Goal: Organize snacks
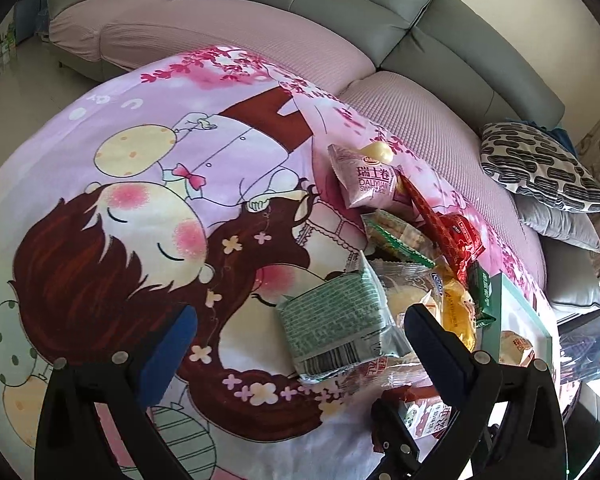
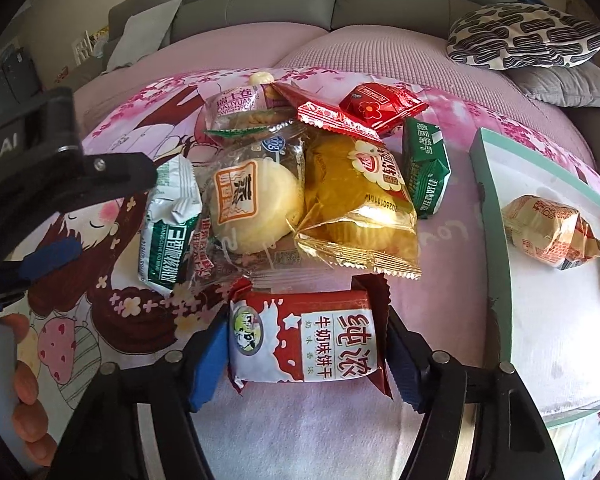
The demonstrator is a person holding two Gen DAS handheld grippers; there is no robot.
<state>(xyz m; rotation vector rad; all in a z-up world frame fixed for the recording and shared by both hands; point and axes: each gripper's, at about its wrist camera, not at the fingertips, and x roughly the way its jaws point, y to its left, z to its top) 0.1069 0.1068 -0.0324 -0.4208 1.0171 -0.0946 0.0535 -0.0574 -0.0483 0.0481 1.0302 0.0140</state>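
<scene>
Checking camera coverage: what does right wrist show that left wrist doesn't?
Right wrist only: right gripper shut on the red-and-white biscuit pack, plus the full interior of the teal-rimmed tray. Left wrist only: left gripper open over the green-print packet, and more of the cartoon cloth. Both: the snack pile, pink Swiss-roll pack, patterned cushion.

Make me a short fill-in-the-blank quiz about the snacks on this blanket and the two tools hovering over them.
1. The right tool has a red-and-white ____ packet between its fingers.
2. One wrapped snack already lies inside the ____-rimmed tray.
3. The left tool holds ____; the green packet lies between its open fingers.
4. The patterned black-and-white ____ sits on the sofa.

Missing words: biscuit; green; nothing; cushion
</scene>
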